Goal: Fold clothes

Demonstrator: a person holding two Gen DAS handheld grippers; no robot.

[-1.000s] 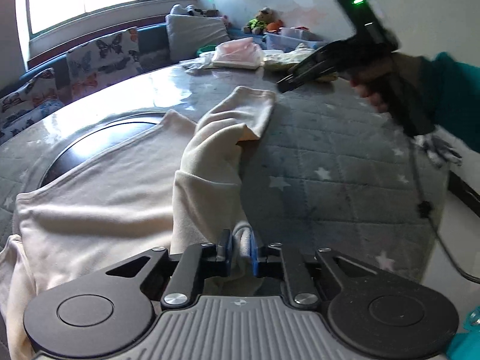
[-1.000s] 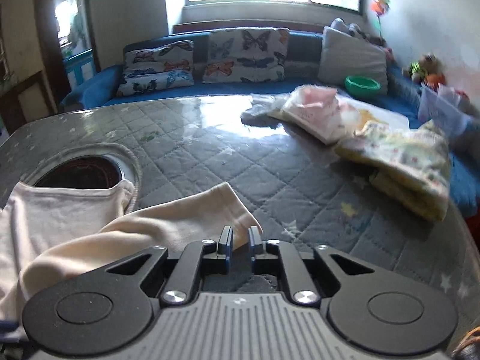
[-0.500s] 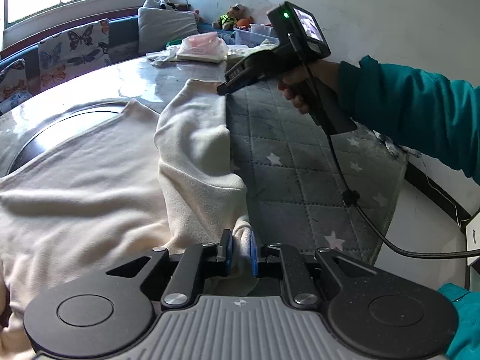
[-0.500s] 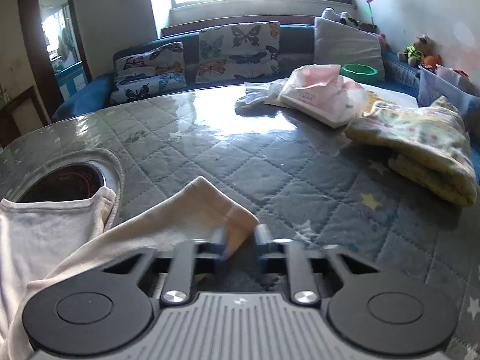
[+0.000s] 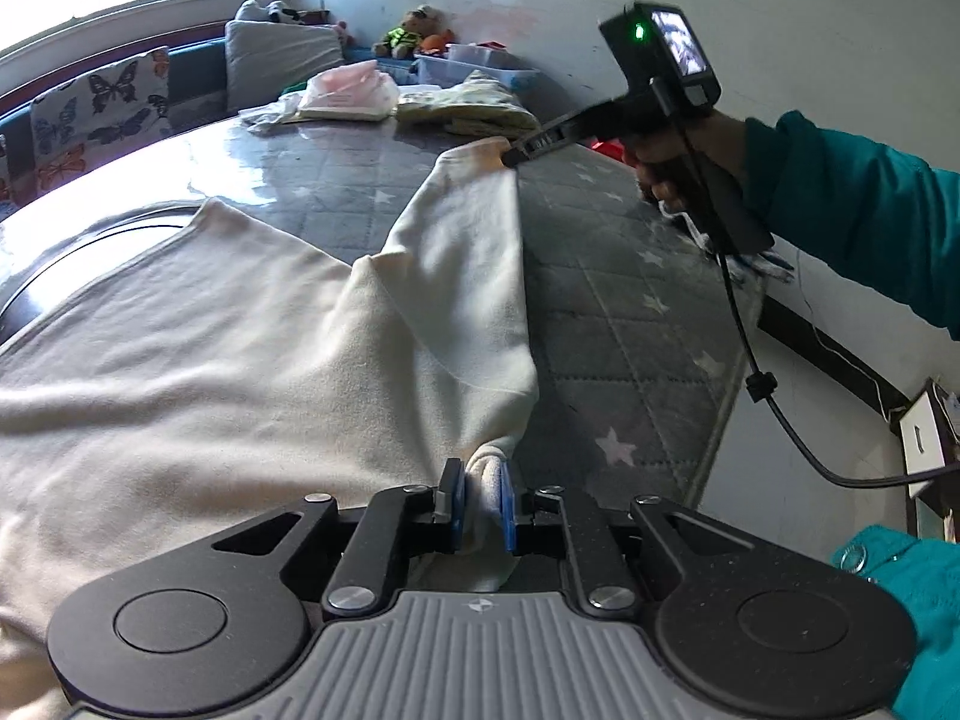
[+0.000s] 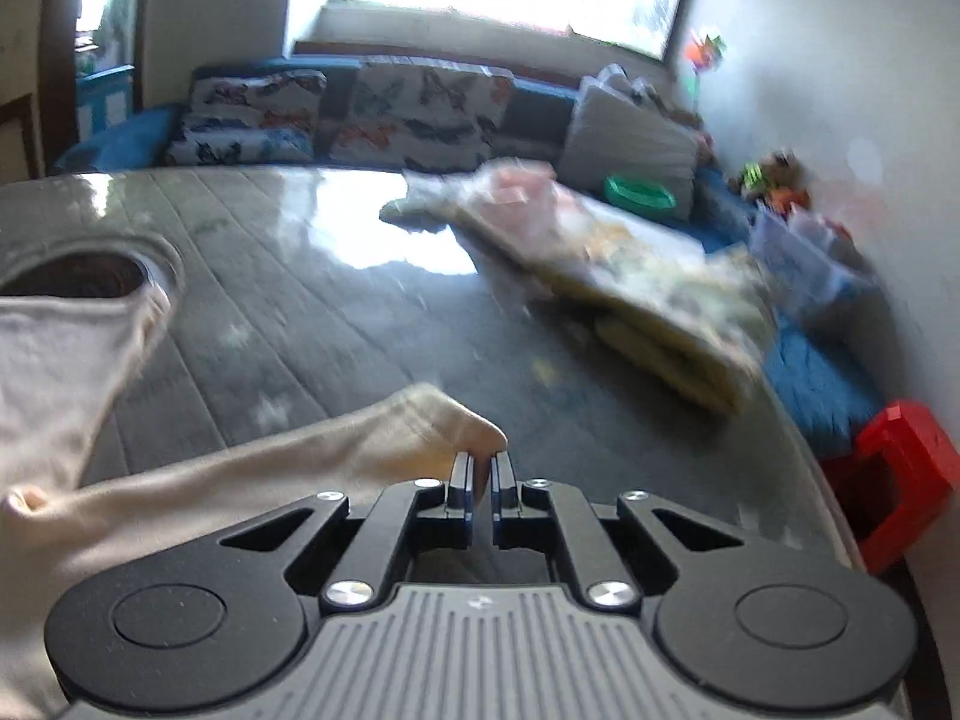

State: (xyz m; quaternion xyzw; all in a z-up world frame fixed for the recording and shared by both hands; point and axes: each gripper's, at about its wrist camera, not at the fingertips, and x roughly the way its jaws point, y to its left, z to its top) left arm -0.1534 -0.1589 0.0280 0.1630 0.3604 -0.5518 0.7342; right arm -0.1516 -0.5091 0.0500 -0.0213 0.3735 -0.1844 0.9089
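Cloth was pinched at both ends: the left hand-held gripper (image 5: 480,504) was closed on a bunched fold of the cream garment (image 5: 210,360), and the right hand-held gripper (image 6: 478,483) was clamped on the sleeve cuff (image 6: 444,426), lifted off the counter (image 5: 630,312). The body was spread flat on the counter. Only a thin edge of cuff appeared to be held, so a sharp pull could slip it free, or the body could be dragged askew.
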